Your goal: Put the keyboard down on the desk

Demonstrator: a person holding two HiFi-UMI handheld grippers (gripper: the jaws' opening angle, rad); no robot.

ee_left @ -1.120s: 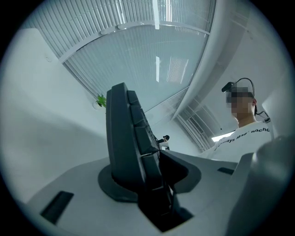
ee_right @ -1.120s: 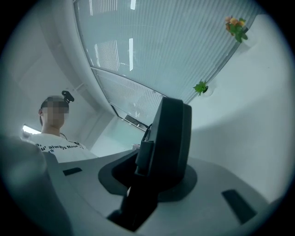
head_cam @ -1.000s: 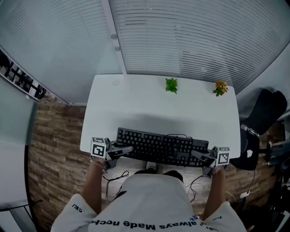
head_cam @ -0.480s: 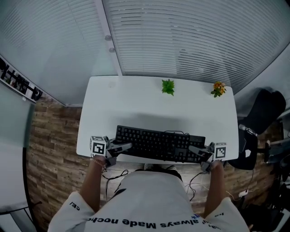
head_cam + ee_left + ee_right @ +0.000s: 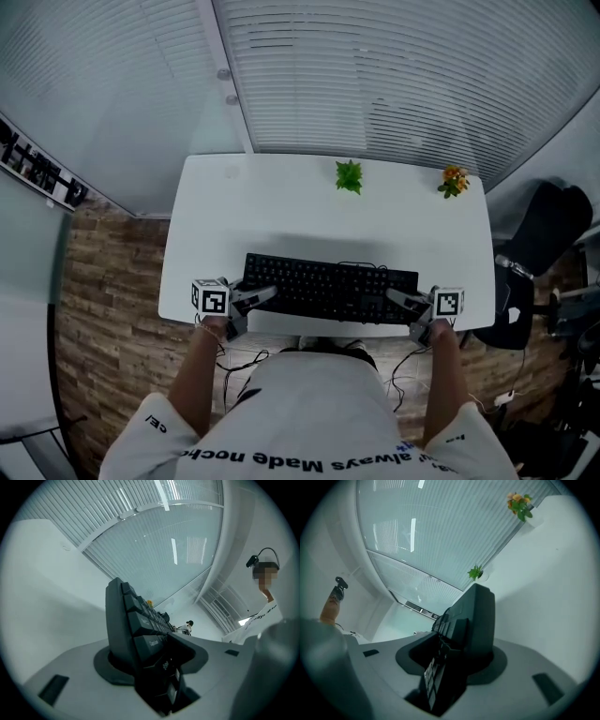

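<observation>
Keyboard [image 5: 330,289] clamped at both ends by left claw [image 5: 267,294] and right claw [image 5: 395,298], along near edge of counter [image 5: 281,206]; contact with it unclear.

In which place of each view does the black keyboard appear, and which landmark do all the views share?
Head view: keyboard across the near part of the desk, just below centre.
Left gripper view: one end, edge-on, centre, between the jaws.
Right gripper view: the other end, centre, between the jaws.
Shared landmark: the window blinds.
</observation>
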